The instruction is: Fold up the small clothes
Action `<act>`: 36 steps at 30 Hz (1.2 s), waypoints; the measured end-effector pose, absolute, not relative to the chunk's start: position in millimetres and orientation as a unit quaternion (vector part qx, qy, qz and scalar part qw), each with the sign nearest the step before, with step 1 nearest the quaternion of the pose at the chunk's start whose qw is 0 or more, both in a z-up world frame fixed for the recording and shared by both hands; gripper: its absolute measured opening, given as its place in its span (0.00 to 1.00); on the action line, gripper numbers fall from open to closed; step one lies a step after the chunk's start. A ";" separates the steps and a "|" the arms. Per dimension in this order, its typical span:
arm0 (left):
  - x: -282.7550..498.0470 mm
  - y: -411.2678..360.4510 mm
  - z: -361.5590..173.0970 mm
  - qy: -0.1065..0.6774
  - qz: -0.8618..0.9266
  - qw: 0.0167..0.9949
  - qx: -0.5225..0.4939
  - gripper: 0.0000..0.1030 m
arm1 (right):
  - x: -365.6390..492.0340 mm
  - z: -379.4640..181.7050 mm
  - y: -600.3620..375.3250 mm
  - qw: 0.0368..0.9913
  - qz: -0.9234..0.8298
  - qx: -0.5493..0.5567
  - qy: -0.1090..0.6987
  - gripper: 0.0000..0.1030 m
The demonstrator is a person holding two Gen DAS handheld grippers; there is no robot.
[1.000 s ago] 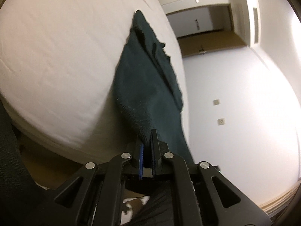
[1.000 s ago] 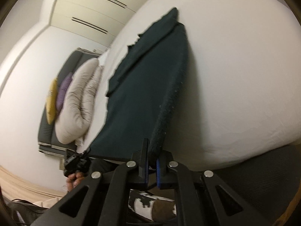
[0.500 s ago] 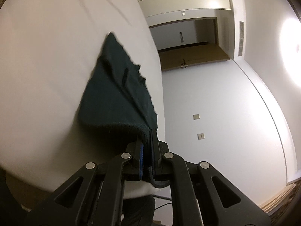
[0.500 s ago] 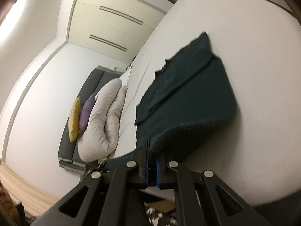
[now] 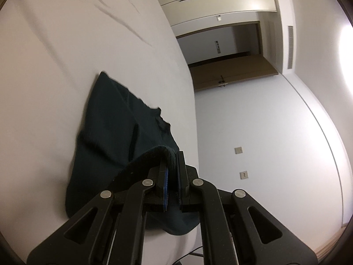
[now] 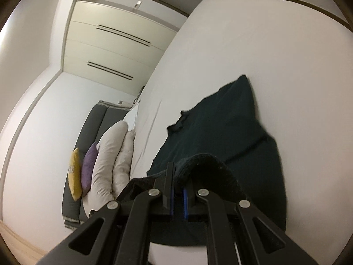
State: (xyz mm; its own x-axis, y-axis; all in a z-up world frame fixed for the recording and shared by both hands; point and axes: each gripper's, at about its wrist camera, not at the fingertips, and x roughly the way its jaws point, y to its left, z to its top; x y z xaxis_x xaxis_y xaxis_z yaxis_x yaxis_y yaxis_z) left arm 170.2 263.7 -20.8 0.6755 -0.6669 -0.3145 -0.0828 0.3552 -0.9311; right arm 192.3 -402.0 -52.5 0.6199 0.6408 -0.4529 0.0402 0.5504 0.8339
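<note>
Dark-green knit garment (image 5: 114, 132), soft and floppy, drapes from both tongs (image 5: 173, 161) (image 6: 177, 176), clenched on hem corners at six o'clock.

Two wrist fisheye views, close over a white bed.
Both look along black gripper fingers at the same dark green knitted garment (image 5: 123, 137) (image 6: 220, 128), from opposite bed edges.
</note>
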 end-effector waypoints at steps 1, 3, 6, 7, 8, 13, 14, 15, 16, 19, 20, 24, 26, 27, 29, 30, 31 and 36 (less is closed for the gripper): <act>183.1 264.6 -22.1 0.354 -0.192 0.745 -0.531 0.04 | 201.0 -54.1 -401.9 0.789 0.187 0.434 0.394 0.07; 206.0 267.3 -26.9 0.358 -0.184 0.745 -0.532 0.04 | 223.3 -58.2 -401.8 0.788 0.181 0.434 0.398 0.07; 237.6 270.3 -36.6 0.365 -0.172 0.742 -0.536 0.04 | 253.2 -64.7 -400.4 0.786 0.173 0.434 0.404 0.07; 251.4 270.7 -40.1 0.369 -0.167 0.742 -0.534 0.04 | 264.7 -69.0 -400.0 0.784 0.168 0.436 0.408 0.07; 259.0 270.9 -43.0 0.371 -0.164 0.741 -0.534 0.04 | 271.2 -72.1 -400.2 0.784 0.164 0.437 0.410 0.07; 303.4 268.9 -61.2 0.388 -0.145 0.736 -0.536 0.04 | 303.8 -91.5 -403.7 0.780 0.140 0.448 0.414 0.07; 314.7 267.7 -66.7 0.393 -0.140 0.735 -0.534 0.04 | 310.5 -96.4 -405.3 0.779 0.134 0.451 0.415 0.07; 320.3 266.8 -69.6 0.395 -0.137 0.734 -0.535 0.04 | 314.5 -99.5 -406.8 0.778 0.129 0.455 0.415 0.07; 330.4 266.5 -75.3 0.398 -0.132 0.731 -0.538 0.04 | 320.2 -103.5 -409.0 0.776 0.125 0.459 0.414 0.07; 349.4 264.7 -85.4 0.400 -0.126 0.727 -0.544 0.04 | 331.6 -110.2 -415.8 0.775 0.110 0.469 0.409 0.07; 357.2 264.1 -88.0 0.400 -0.125 0.726 -0.545 0.04 | 335.1 -113.0 -418.8 0.774 0.105 0.474 0.406 0.07; 382.3 262.4 -96.9 0.395 -0.122 0.722 -0.554 0.04 | 348.0 -120.1 -424.9 0.774 0.089 0.480 0.403 0.07; 391.7 260.7 -104.1 0.399 -0.116 0.723 -0.551 0.04 | 353.2 -127.3 -427.4 0.772 0.073 0.484 0.405 0.07; 395.6 257.9 -110.8 0.409 -0.109 0.721 -0.548 0.04 | 356.8 -132.2 -426.8 0.773 0.059 0.479 0.411 0.09; 403.1 255.4 -129.4 0.436 -0.096 0.709 -0.546 0.06 | 362.2 -140.3 -423.8 0.776 0.047 0.466 0.422 0.25; 404.3 256.0 -135.7 0.439 -0.094 0.704 -0.550 0.06 | 363.6 -142.1 -421.7 0.775 0.058 0.467 0.422 0.30; 403.8 258.4 -140.2 0.439 -0.091 0.701 -0.554 0.06 | 362.6 -142.3 -420.4 0.773 0.069 0.470 0.419 0.43; 399.3 284.2 -129.3 0.412 -0.080 0.709 -0.567 0.64 | 356.5 -128.5 -424.1 0.776 0.091 0.477 0.403 0.73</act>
